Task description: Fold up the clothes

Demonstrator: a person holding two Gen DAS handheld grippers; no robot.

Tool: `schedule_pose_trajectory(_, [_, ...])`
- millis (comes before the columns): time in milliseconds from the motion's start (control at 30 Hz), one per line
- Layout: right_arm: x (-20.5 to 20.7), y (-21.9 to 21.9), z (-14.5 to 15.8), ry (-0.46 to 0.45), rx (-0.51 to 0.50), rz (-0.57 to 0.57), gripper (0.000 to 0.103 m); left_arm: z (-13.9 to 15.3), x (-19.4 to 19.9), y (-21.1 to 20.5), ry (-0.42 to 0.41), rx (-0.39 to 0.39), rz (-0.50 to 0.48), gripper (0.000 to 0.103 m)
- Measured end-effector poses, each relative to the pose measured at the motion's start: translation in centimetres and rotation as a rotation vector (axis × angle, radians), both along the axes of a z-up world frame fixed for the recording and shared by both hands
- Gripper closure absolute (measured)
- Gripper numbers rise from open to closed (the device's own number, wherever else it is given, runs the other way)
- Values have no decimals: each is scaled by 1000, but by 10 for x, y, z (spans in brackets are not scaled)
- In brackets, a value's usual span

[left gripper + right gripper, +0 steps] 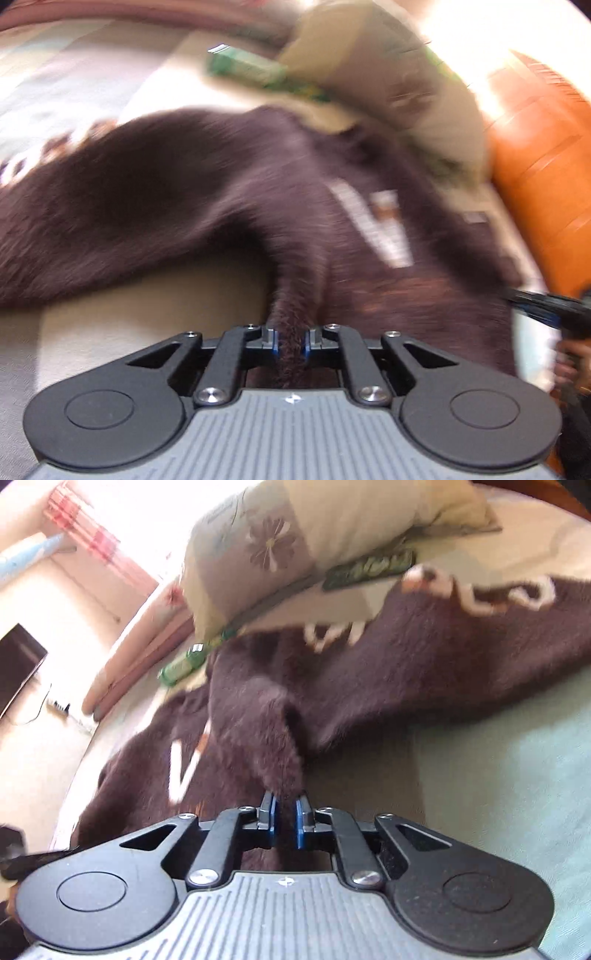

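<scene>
Spreading across the bed (pixel 498 775), whose pale green sheet is seen at the right of the right wrist view, a dark brown fleece sweater (pixel 166 206) with white lettering is shown partly lifted and bunched, not yet lying as a flat fold. A patchwork pillow (pixel 295 535) with a flower motif is seen beyond the garment, and a green patterned strip (pixel 251 70), too blurred to be named, lies just beside it. An orange-brown wooden surface (pixel 535 192) is seen at the far edge of the left wrist view.

The sweater is judged to be soft, thick and limp: it sags between the two held points and is drawn into ridges toward each grip. The pile is judged to offer good friction, so slipping is thought unlikely, though the bulk may spring open once folded. Moderate weight is suggested by the drape. Hold is best taken at edges or corners, such as the hem, shoulders or cuffs, where layers are thin enough to be pinched; which part is held now cannot be told.

The left tongs (pixel 291 341) are closed upon a gathered rope of the fleece. The right tongs (pixel 285 812) are closed upon another tuft, a narrow gap remaining between the blue pads (pixel 300 825).
</scene>
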State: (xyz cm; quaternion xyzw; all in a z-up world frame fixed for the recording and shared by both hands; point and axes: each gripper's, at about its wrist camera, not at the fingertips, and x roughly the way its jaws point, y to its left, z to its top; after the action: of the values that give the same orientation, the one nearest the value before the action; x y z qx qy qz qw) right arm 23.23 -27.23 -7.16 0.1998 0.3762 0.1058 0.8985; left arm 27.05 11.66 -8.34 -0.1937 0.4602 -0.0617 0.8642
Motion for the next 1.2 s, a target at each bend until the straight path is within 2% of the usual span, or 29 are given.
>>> schedule_pose_trajectory(100, [-13,13,8,-31,-63,43,78,2,-11,6,-25,-1,22,84])
schedule_pose_trajectory(167, [-21,22,13,-52,-104,72,76,19,-23,3,-70,97,26,79])
schedule_pose_trajectory(233, [-30,31,18,-72,-146,101,68,41,-36,-7,-145,235,20,71])
schedule_pose_trajectory(300, [-38,40,23,-93,-188,130,38,62,-48,-26,-251,345,-29,64])
schedule_pose_trajectory(333, [-42,44,26,-103,-209,144,32,70,-53,-37,-301,385,-62,57])
schedule_pose_trajectory(400, [-42,65,18,-89,-257,189,28,71,-52,-61,-325,356,-172,51])
schedule_pose_trajectory(500, [-31,105,-7,-29,-335,268,28,42,-40,-88,-245,271,-297,50])
schedule_pose_trajectory(567, [-32,115,-24,24,-360,252,28,18,-35,-90,-164,247,-302,52])
schedule_pose_trajectory(667, [-55,115,-28,45,-337,228,23,-5,-42,-71,-62,292,-231,52])
schedule_pose_trajectory(767, [-85,110,-26,79,-301,233,15,-6,-57,-40,-42,287,-174,51])
schedule_pose_trajectory(867, [-109,113,-24,114,-226,269,8,-1,-58,-21,-1,294,-107,61])
schedule_pose_trajectory(933, [-119,113,-21,126,-177,292,8,4,-55,-18,17,277,-90,63])
schedule_pose_trajectory(1000, [-118,104,-14,115,-152,254,10,10,-55,-23,18,277,-93,63])
schedule_pose_trajectory(1033, [-118,99,-10,108,-137,233,10,17,-58,-27,7,280,-96,59])
schedule_pose_trajectory(1133, [-110,79,-2,74,-105,164,10,30,-69,-47,-68,225,-207,48])
schedule_pose_trajectory(1200, [-102,75,0,46,-133,139,10,23,-68,-67,-74,222,-276,48])
